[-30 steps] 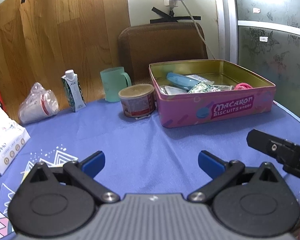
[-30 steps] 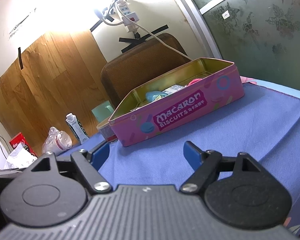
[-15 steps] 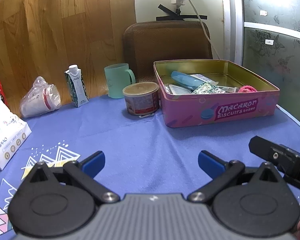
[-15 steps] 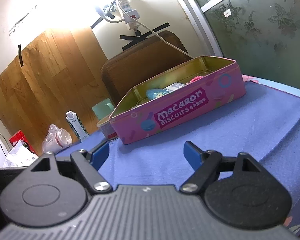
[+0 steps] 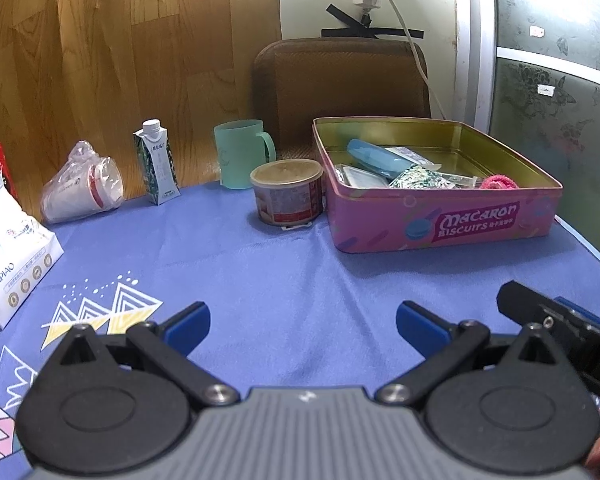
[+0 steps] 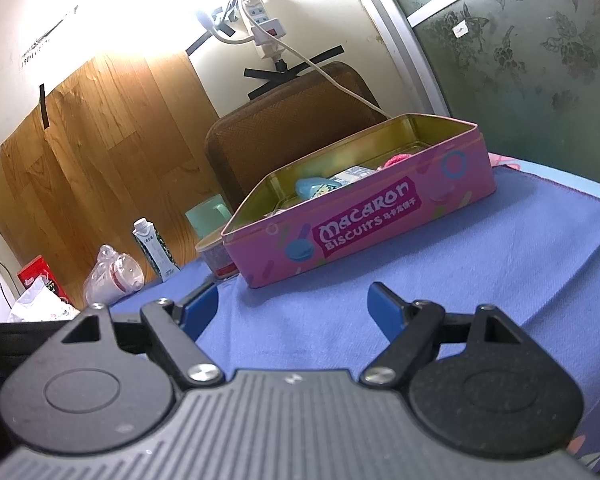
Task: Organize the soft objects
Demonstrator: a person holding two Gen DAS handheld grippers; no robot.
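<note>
Soft objects: lying inside pink biscuit tin (image 5: 440, 216), open-topped, standing on blue tablecloth (image 5: 284, 280) at far right side of table.

- Tin contents, left wrist view: light blue pouch (image 5: 374, 156), patterned packet (image 5: 418, 180), flat clear packets, pink fuzzy scrunchie (image 5: 500, 182) at right end near front wall.
- Round can (image 5: 287, 192): upright, just beside tin's left end. Whether touching, cannot tell.
- Green mug (image 5: 242, 153): behind can, handle to right.
- Small carton (image 5: 158, 162): upright, left of mug.
- Bagged paper cups (image 5: 86, 188): lying on side, left of carton.
- White packet (image 5: 8, 256): at left edge of cloth.
- Brown chair back (image 5: 340, 80): behind tin and mug.

Left gripper (image 5: 302, 322): jaws spread wide, nothing between blue pads, only bare cloth below.

Right gripper (image 6: 292, 306): jaws spread wide, nothing held, pointing toward tin's front wall; also visible at right edge of left wrist view, just beside left gripper.
</note>
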